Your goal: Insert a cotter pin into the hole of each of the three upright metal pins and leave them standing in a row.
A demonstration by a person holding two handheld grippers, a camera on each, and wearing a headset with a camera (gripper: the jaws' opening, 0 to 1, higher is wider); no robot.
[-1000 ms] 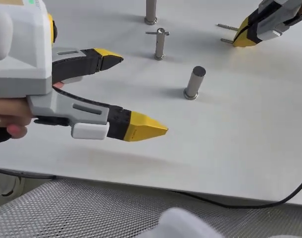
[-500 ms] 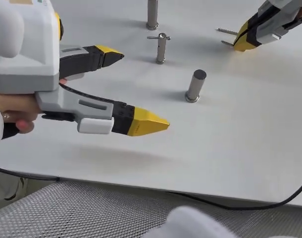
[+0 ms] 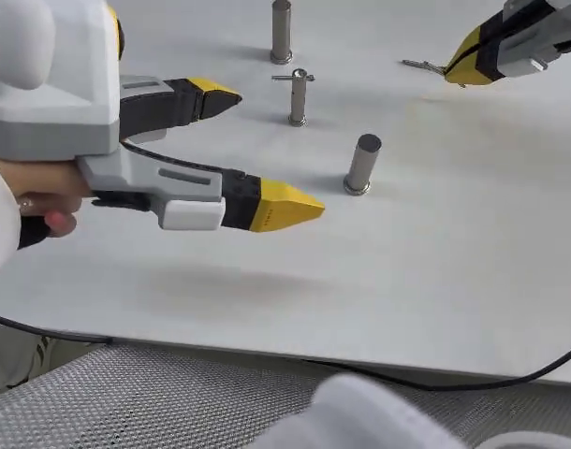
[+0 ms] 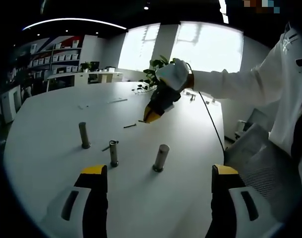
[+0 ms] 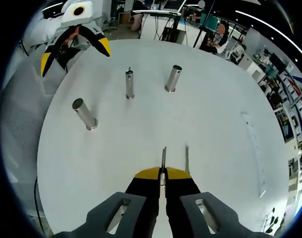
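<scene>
Three upright grey metal pins [image 3: 363, 165] on white table [image 3: 454, 281]; at two o'clock my right claw [image 5: 163, 174] pinches a thin cotter pin [image 5: 164, 158], left claw [image 3: 271, 152] spread.

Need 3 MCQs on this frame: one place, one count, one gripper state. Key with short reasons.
1. Which upright pin already carries a cotter pin?
A) nearest B) middle C) farthest
2. How many upright pins stand on the table?
A) two B) four C) three
3. What state is the right gripper in?
A) shut on a cotter pin B) open, empty C) shut on an upright pin

Key:
1 B: the inserted cotter pin crosses the head of the middle pin.
2 C: the nearest pin, the middle pin and the farthest pin.
3 A: its jaws are closed on the held cotter pin.
</scene>
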